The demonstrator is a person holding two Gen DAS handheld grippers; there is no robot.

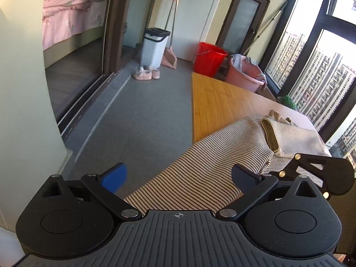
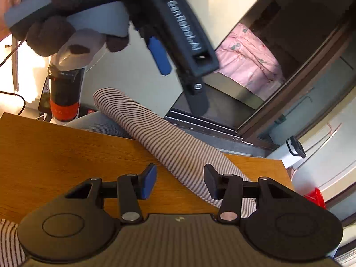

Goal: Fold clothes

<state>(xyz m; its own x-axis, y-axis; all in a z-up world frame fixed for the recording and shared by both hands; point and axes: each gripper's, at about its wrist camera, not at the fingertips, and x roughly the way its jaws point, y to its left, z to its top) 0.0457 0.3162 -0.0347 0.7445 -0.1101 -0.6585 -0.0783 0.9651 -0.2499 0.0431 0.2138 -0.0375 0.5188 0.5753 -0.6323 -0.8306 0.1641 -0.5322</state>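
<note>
A home, on an enclosed high-rise balcony: a bed with pink bedding behind sliding doors, slippers, a dustpan, a red bucket, tall windows facing apartment towers.

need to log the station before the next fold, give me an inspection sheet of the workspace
surface: wooden table, mostly bare
job's things: striped garment on the table, one part draped over its edge
clutter: bottle beyond the table's far edge
grippers: left gripper open, empty; right gripper open above the garment, pads off it
cables: dark cable near the bottle
surroundings: red bucket, pink basin, white bin, bed, windows
</note>
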